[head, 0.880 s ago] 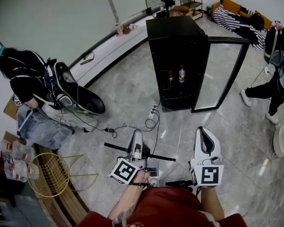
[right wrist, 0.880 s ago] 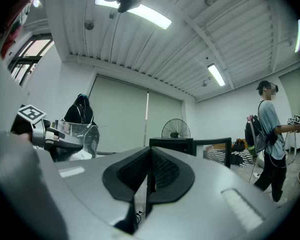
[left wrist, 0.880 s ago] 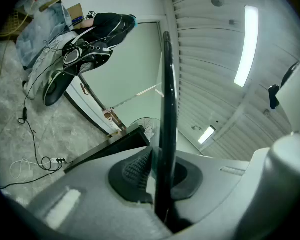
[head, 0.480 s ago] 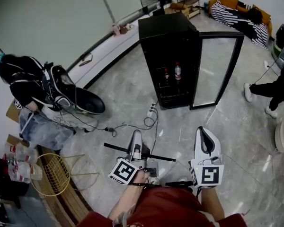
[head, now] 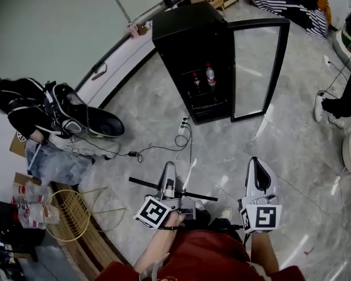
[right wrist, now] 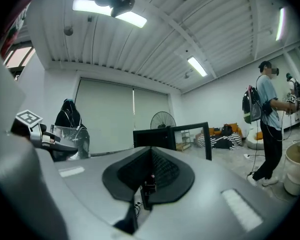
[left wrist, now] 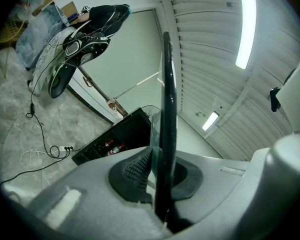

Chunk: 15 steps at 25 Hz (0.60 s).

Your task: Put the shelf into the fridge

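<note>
The shelf [head: 194,194] is a glass pane in a thin black frame, seen edge-on as a dark bar across my left gripper [head: 168,170]. In the left gripper view the frame's edge [left wrist: 167,109] rises straight up from between the jaws, which are shut on it. My right gripper [head: 256,164] hovers to the right of the shelf, shut with nothing in it. The black fridge [head: 190,37] stands ahead on the floor with its glass door [head: 258,63] swung open. Two bottles [head: 209,75] stand inside it. The right gripper view also shows the fridge [right wrist: 155,136].
A power strip and cables [head: 184,134] lie on the floor between me and the fridge. Bags and a cluttered chair [head: 70,122] are at the left, with a yellow wire basket [head: 64,215] below. A person [right wrist: 267,119] stands at the right. A fan [right wrist: 162,120] stands behind the fridge.
The fridge has slid up and to the left in the head view. Both grippers keep the same pose, and the shelf stays in the left one.
</note>
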Each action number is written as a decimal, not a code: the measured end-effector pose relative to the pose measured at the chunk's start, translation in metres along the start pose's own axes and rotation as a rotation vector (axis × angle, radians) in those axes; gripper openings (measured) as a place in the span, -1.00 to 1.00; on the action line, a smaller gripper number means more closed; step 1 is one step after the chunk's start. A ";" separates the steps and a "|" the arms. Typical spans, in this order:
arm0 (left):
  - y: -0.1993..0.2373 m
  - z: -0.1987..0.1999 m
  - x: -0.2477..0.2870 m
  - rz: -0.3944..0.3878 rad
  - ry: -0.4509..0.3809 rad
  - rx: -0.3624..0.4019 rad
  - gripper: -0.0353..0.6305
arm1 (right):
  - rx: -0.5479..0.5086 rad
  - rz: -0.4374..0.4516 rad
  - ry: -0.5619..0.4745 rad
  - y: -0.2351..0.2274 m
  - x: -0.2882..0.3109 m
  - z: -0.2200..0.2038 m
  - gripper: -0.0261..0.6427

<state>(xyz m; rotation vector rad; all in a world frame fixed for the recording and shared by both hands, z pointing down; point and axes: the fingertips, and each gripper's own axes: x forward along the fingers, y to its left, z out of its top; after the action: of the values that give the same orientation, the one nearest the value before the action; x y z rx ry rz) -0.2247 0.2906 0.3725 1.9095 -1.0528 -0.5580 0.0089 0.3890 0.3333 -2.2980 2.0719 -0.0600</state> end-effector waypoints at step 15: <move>0.033 -0.023 0.076 0.012 0.046 -0.032 -0.84 | -0.049 -0.028 0.050 -0.034 0.061 -0.016 -0.92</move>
<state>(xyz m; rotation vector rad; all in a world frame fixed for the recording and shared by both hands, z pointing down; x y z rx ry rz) -0.1819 0.2284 0.4146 1.8782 -1.0196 -0.5182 0.0482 0.3317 0.3508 -2.3781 2.0871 -0.0685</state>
